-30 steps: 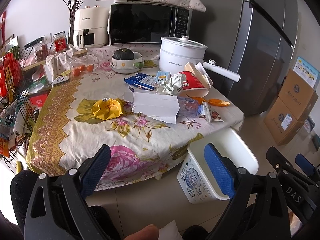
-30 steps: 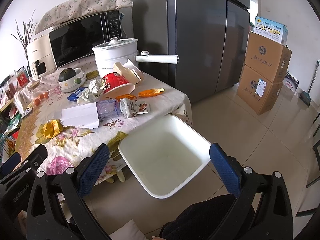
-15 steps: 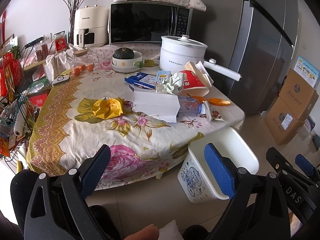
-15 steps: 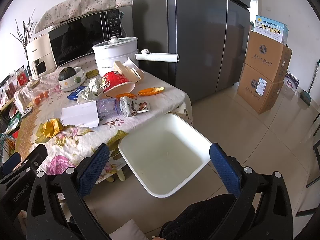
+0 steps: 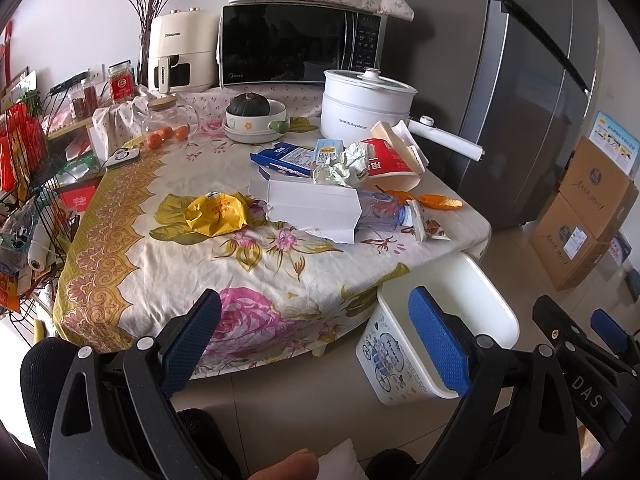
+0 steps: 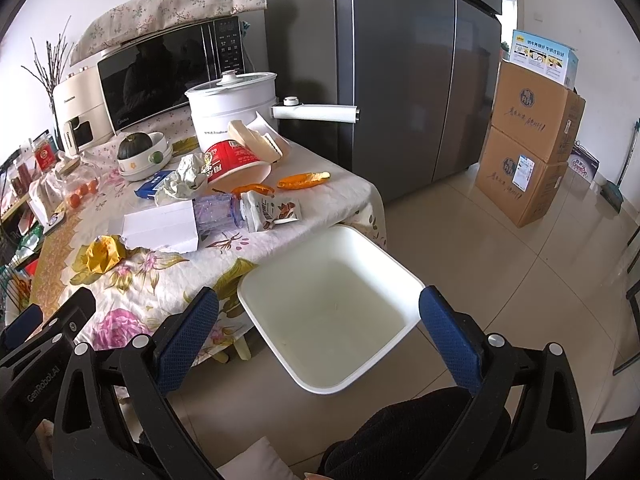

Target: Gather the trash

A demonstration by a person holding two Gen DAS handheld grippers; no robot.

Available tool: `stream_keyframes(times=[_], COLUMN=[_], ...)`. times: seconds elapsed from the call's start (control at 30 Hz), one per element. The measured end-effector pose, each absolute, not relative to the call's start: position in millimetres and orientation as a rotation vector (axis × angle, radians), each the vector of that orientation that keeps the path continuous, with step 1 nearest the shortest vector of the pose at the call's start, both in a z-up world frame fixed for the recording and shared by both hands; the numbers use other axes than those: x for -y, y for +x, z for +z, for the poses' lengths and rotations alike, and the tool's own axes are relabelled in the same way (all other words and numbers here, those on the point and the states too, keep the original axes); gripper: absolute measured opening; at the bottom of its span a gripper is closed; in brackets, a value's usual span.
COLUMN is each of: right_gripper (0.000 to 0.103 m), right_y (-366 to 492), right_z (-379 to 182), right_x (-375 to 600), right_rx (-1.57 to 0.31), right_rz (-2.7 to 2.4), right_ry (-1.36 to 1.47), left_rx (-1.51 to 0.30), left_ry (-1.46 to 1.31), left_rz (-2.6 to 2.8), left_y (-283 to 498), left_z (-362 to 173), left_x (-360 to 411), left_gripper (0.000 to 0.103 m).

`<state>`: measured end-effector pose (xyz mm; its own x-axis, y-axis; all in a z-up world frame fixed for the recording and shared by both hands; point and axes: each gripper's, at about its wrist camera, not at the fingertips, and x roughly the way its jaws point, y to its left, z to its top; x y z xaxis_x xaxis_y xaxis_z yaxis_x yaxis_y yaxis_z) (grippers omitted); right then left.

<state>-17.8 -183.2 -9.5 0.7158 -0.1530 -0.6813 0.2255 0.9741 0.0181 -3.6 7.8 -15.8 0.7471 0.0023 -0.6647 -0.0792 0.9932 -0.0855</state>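
Note:
Trash lies across a floral tablecloth (image 5: 132, 248): a crumpled yellow wrapper (image 5: 216, 214), a torn white box (image 5: 312, 208), a clear plastic bottle (image 5: 380, 210), a blue carton (image 5: 284, 162), crumpled paper (image 5: 346, 164), a red noodle cup (image 5: 390, 162), orange peels (image 5: 438, 201) and a snack packet (image 6: 272, 210). A white bin (image 6: 330, 308) stands empty on the floor by the table's near corner. My left gripper (image 5: 316, 336) hangs open below the table's front edge, holding nothing. My right gripper (image 6: 318, 338) is open over the bin's near side, also holding nothing.
At the back of the table stand a white electric pot (image 5: 366, 106), a microwave (image 5: 296, 46), an air fryer (image 5: 180, 56), a bowl with a squash (image 5: 254, 114) and a glass jar (image 5: 168, 122). A grey fridge (image 6: 404, 72) and stacked cardboard boxes (image 6: 528, 144) are on the right, a wire rack (image 5: 24, 208) on the left.

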Motion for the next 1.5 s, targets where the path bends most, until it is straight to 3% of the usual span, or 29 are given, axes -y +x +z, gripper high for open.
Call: stream_keyframes(times=[1.5], right_gripper=[0.096], right_y=[-8], right_z=[-15], right_x=[191], right_rx=[-0.775], right_rz=[-0.157], right_ry=[0.180], left_rx=[-0.745], left_ry=[-0.129], left_rz=[0.124], left_y=[7], left_z=[-10], left_x=[-32], left_gripper=[0.092])
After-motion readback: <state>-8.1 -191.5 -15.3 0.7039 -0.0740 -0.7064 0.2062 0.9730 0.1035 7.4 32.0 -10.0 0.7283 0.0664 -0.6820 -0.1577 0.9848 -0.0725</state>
